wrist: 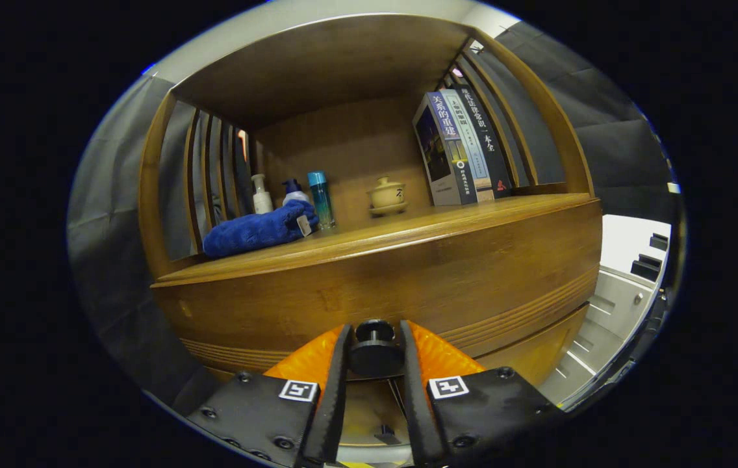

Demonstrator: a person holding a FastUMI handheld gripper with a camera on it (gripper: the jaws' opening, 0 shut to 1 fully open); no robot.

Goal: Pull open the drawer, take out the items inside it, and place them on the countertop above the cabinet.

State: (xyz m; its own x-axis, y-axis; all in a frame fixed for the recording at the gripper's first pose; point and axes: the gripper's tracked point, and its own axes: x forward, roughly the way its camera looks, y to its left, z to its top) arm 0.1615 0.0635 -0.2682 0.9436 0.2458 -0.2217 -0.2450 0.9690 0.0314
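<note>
A round black drawer knob (375, 347) sits on the wooden drawer front (408, 279) of the cabinet. My gripper (374, 335) is shut on the knob, one finger pressing each side of it. The drawer front stands directly ahead of the fingers; whether it is pulled out at all I cannot tell. The drawer's inside is hidden. Above the drawer front runs the wooden countertop (421, 224).
On the countertop lie a folded blue towel (258, 231), a white pump bottle (261, 194), a blue-capped bottle (321, 198), a lidded tan teacup (387, 195) and upright books (460, 149). Slatted wooden sides and a shelf roof enclose the countertop. A white unit (622, 292) stands to the right.
</note>
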